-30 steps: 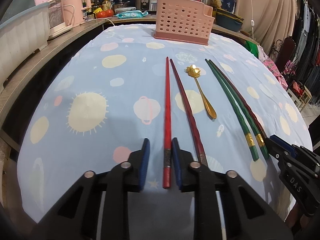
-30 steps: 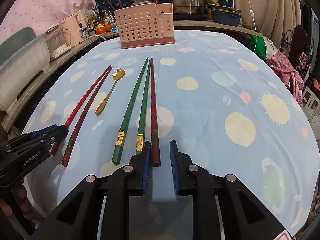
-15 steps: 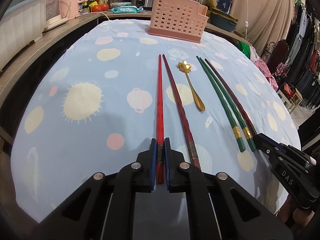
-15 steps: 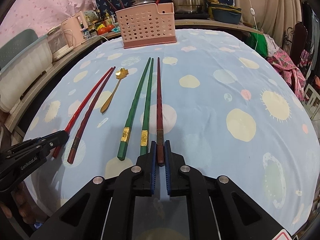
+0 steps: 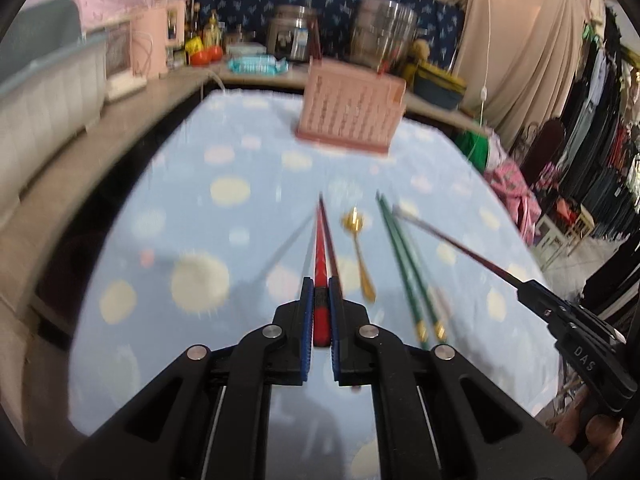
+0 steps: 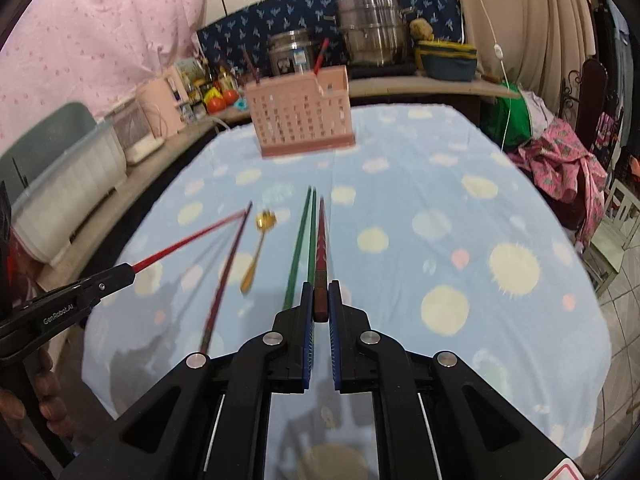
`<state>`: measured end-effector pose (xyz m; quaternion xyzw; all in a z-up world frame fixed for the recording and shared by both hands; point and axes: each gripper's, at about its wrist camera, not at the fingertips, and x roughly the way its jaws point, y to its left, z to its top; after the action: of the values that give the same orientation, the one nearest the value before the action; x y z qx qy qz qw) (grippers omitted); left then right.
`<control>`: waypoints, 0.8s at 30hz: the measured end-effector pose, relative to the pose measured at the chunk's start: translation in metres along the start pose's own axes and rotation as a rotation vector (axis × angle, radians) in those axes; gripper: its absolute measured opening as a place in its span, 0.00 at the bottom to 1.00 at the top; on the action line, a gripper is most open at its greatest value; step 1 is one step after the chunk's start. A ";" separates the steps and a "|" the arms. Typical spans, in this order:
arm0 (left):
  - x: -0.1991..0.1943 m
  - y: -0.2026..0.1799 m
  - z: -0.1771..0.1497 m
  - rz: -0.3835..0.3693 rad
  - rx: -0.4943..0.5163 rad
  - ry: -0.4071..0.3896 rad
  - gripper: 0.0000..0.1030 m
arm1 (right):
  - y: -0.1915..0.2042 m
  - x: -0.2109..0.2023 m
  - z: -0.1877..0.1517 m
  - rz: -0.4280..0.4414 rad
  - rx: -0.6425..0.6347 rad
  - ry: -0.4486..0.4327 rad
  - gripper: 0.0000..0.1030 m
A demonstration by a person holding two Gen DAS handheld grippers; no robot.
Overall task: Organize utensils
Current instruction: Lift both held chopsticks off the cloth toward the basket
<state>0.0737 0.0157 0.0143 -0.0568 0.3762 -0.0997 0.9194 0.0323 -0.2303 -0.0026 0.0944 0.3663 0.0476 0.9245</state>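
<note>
My left gripper (image 5: 319, 286) is shut on a bright red chopstick (image 5: 319, 252) and holds it above the tablecloth. My right gripper (image 6: 319, 289) is shut on a dark maroon chopstick (image 6: 320, 240), also lifted; it shows at the right of the left wrist view (image 5: 452, 240). On the cloth lie a dark red chopstick (image 6: 224, 276), a gold spoon (image 5: 360, 256) and two green chopsticks (image 5: 404, 264). A pink perforated utensil holder (image 6: 300, 120) stands at the far end of the table.
The table has a blue cloth with pale spots (image 6: 460, 240). A counter behind holds steel pots (image 6: 372, 36), a pink appliance (image 6: 156, 108) and a grey-white bin (image 6: 68, 184). Clothes and a chair stand to the right.
Both grippers closed on their chopsticks and have lifted them off the cloth. The views tilted up and moved toward the pink holder.
</note>
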 end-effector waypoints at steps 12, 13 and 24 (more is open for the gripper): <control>-0.027 -0.005 0.120 0.012 0.015 -0.228 0.07 | -0.010 -0.029 0.113 0.051 0.034 -0.190 0.07; -0.026 -0.006 0.131 0.018 0.019 -0.244 0.07 | -0.010 -0.026 0.123 0.056 0.033 -0.202 0.07; -0.004 -0.020 0.235 0.004 0.022 -0.375 0.07 | -0.015 0.004 0.228 0.114 0.066 -0.319 0.07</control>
<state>0.2335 0.0036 0.1876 -0.0634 0.1972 -0.0897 0.9742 0.1919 -0.2757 0.1543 0.1515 0.2105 0.0724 0.9630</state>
